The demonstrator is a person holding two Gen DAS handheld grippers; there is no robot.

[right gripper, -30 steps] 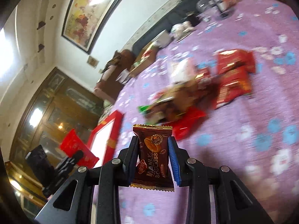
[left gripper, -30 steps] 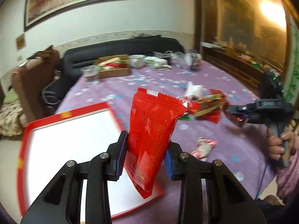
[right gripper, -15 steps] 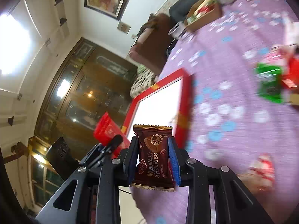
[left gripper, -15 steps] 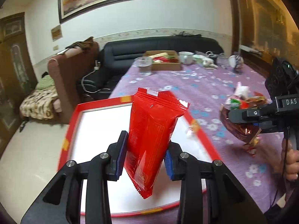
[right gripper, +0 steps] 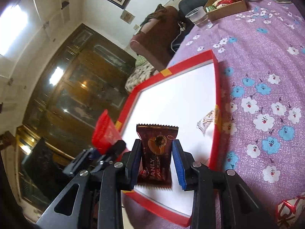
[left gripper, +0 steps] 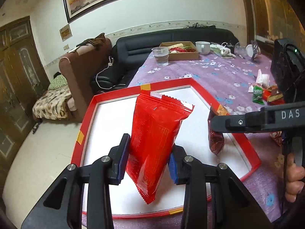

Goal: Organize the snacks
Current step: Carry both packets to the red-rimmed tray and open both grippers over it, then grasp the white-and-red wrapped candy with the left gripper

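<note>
My left gripper (left gripper: 149,161) is shut on a tall red snack packet (left gripper: 154,133) and holds it above the red-rimmed white tray (left gripper: 106,122). My right gripper (right gripper: 156,162) holds a brown coffee-candy packet (right gripper: 156,152) over the tray's near edge (right gripper: 215,87); its right pad stands slightly off the packet. In the left wrist view the right gripper (left gripper: 215,127) reaches in from the right with the brown packet (left gripper: 215,139) hanging over the tray. The left gripper with the red packet (right gripper: 104,131) shows at the left of the right wrist view.
A pile of loose snacks (left gripper: 265,93) lies on the purple flowered tablecloth (left gripper: 219,72) right of the tray. A plastic cup (left gripper: 161,56), a cardboard box (left gripper: 183,50) and a mug (left gripper: 203,47) stand at the far end. A wrapped candy (right gripper: 289,208) lies near the right gripper.
Both grippers have moved left from the snack pile to above the tray, each carrying its packet. The right gripper's pads now look slightly wider apart around the brown packet.
</note>
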